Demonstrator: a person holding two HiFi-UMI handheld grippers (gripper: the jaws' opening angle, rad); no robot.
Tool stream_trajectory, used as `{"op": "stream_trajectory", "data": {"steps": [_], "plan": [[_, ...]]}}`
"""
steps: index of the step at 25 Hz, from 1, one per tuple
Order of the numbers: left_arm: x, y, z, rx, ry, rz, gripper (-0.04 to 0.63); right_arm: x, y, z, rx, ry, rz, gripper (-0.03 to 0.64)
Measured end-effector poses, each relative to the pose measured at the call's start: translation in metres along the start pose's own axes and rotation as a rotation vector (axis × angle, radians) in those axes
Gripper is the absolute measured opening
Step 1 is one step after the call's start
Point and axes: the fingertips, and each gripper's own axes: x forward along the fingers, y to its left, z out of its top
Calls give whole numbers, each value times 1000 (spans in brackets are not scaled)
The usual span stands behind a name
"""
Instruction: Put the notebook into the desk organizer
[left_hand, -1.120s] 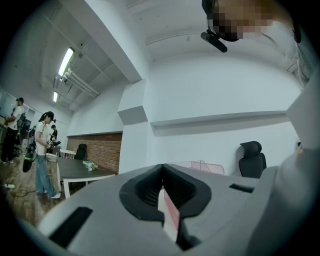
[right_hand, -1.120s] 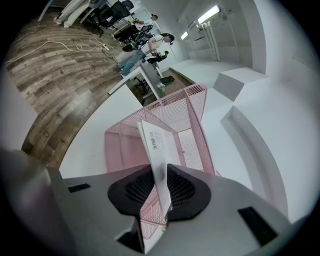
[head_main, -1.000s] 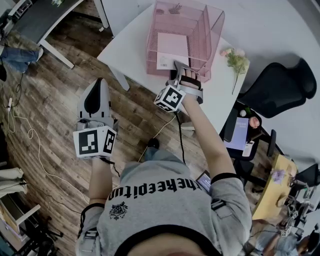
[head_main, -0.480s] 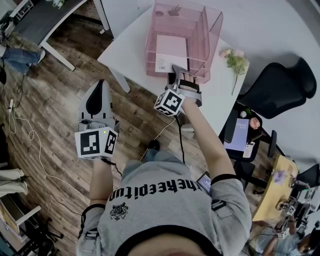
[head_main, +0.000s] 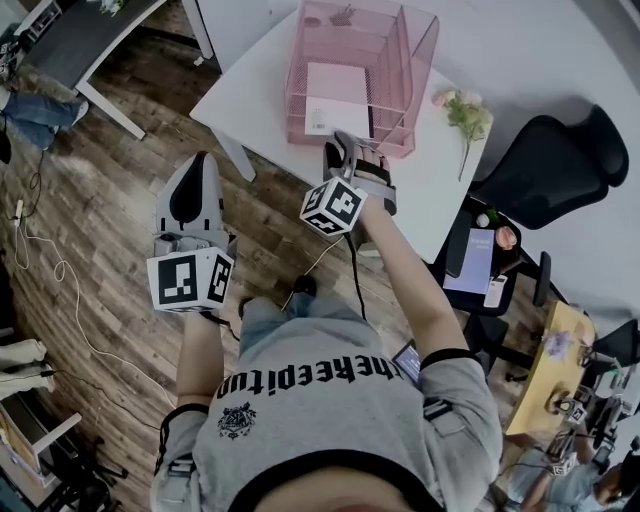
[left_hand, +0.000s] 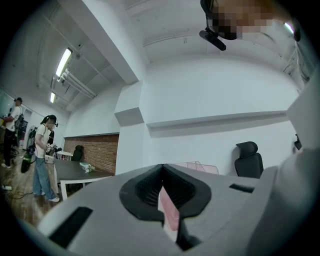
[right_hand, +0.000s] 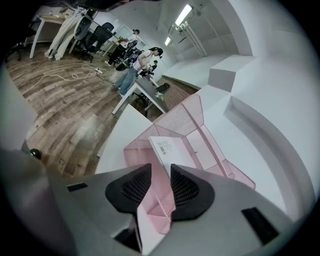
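The white notebook (head_main: 338, 100) with a barcode label lies flat in the front tray of the pink mesh desk organizer (head_main: 400, 40) on the white table (head_main: 250, 90). My right gripper (head_main: 352, 142) hovers just in front of the organizer's front edge, pointing down at it. Its jaws have just been opening and now stand open with nothing between them. In the right gripper view the notebook (right_hand: 172, 150) lies beyond the right gripper (right_hand: 161, 170), inside the organizer (right_hand: 180, 117). My left gripper (head_main: 195, 160) hangs over the wooden floor left of the table, its pads meeting at the tips (left_hand: 161, 172).
Artificial flowers (head_main: 462, 110) lie on the table right of the organizer. A black office chair (head_main: 560, 165) and a small dark stand (head_main: 478, 262) with items sit to the right. A dark desk (head_main: 80, 30) and floor cables (head_main: 60, 270) are at the left.
My right gripper has let go of the notebook's near edge and drawn back slightly from the organizer. The notebook stays in the tray. The left gripper has hardly moved.
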Motion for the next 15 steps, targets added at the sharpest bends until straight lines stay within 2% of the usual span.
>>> {"op": "stream_trajectory", "data": {"steps": [4, 9, 15], "plan": [[0, -3, 4, 0, -1, -30, 5, -14, 2, 2, 92, -8, 27, 106], [-1, -8, 13, 2, -12, -89, 5, -34, -5, 7, 209, -9, 9, 10], [-3, -4, 25, -4, -24, -155, 5, -57, -12, 16, 395, -16, 26, 2]]}}
